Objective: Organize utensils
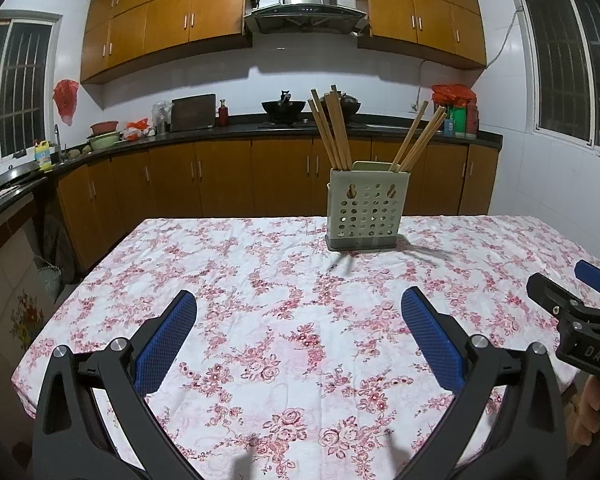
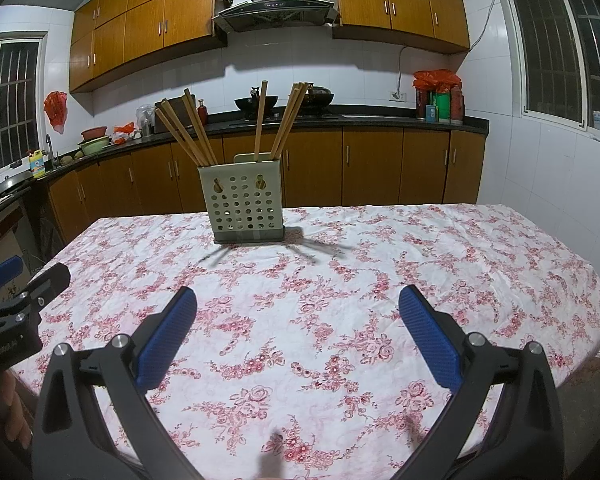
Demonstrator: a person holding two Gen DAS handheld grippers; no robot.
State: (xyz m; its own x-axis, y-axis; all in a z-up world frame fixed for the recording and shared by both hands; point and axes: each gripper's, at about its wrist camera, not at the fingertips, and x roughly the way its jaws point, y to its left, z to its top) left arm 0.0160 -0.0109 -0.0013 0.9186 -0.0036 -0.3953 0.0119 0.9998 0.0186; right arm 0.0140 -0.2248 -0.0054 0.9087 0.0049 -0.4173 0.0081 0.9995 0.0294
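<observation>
A pale green perforated utensil holder (image 1: 366,210) stands upright at the far side of the table, also in the right wrist view (image 2: 244,206). Several wooden chopsticks (image 1: 332,128) lean out of it in two bunches (image 2: 188,130). My left gripper (image 1: 298,308) is open and empty, well short of the holder. My right gripper (image 2: 298,308) is open and empty too, at about the same distance. Each gripper shows at the edge of the other's view: the right one (image 1: 572,304), the left one (image 2: 16,288).
The table (image 1: 260,320) carries a white cloth with pink flowers. Behind it runs a dark kitchen counter (image 1: 240,130) with a wok, bowls and bottles, above brown cabinets. Windows are on both side walls.
</observation>
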